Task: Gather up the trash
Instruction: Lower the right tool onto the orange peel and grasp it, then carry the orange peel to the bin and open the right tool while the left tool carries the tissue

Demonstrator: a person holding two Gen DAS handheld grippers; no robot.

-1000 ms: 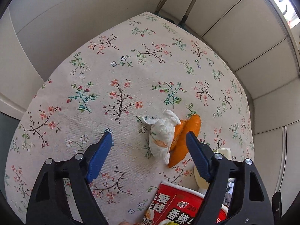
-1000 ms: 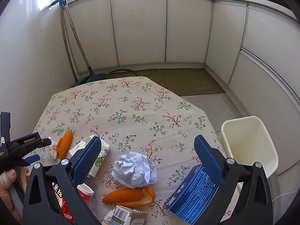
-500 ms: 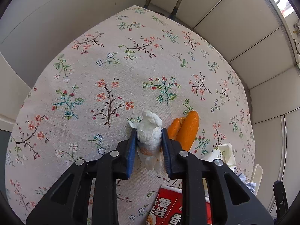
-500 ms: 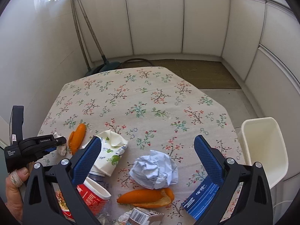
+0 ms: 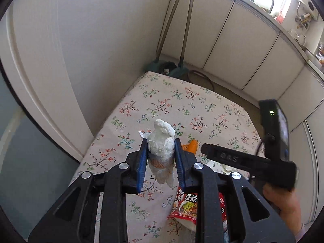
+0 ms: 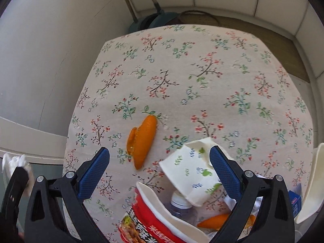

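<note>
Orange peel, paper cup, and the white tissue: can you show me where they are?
Orange peel [image 6: 142,141], right wrist view, middle of its outer skin.
Paper cup [image 6: 192,172], right wrist view, its leaf-printed side.
White tissue [image 5: 161,145], left wrist view, the wad between the left gripper's blue pads.

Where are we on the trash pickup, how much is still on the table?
Early. Nothing visibly binned yet. In hand: the left gripper is shut on the crumpled tissue, lifted off the tablecloth. The right gripper is open and empty. Left: orange peel, floral paper cup, red noodle bowl, a bottle, a second peel, a blue box.
</note>
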